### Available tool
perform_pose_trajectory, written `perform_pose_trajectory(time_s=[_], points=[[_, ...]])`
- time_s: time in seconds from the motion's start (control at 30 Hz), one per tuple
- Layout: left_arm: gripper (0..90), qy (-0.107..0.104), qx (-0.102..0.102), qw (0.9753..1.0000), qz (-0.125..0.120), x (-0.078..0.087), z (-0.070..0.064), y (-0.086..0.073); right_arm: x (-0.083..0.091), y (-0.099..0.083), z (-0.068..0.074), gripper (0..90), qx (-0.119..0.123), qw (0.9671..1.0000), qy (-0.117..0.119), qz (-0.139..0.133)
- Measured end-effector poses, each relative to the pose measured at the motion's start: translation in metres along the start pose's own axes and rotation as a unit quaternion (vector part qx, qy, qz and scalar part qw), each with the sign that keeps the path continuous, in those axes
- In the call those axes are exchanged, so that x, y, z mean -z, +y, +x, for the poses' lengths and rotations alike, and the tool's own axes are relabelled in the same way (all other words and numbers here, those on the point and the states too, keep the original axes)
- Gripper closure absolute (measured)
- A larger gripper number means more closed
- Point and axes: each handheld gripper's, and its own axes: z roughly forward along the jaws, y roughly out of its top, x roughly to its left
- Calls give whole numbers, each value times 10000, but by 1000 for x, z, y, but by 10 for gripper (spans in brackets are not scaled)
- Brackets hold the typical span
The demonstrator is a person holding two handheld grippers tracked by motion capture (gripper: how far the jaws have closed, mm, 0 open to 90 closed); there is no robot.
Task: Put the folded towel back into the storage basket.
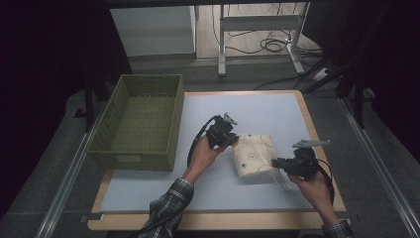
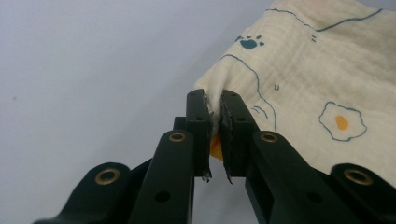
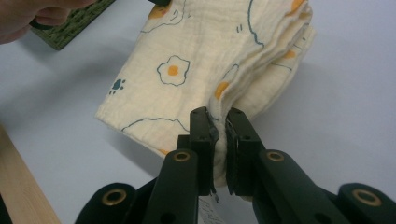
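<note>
Left gripper view: cloth [image 2: 299,70] edge-cropped.

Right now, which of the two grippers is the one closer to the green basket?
The left gripper, clamped on the folded cloth's edge that faces the green basket. The right gripper grips the cloth's opposite edge, toward the table's right side.

Your table [image 1: 317,144] has a wooden rim and a pale blue-grey mat [image 1: 257,106] on top. On the mat: a green woven basket [image 1: 141,121] at left, a folded cream cloth [image 1: 255,156] right of centre.
</note>
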Motion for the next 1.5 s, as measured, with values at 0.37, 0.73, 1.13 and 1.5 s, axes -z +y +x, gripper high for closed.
perform_pose_trajectory(time_s=[0.37,0.73,1.13,1.5], points=[[830,276,20,9996,56,27,12,2,-11,18,16,824,99,9998,188,-46],[825,695,-77,9969,353,53,26,1,-25,43,32,824,158,9989,439,-82],[839,1211,-205,9909,542,81,39,-3,-41,68,52,824,246,9977,631,-87],[860,1413,-120,9882,583,110,55,-8,-55,93,67,827,250,9960,849,-122]])
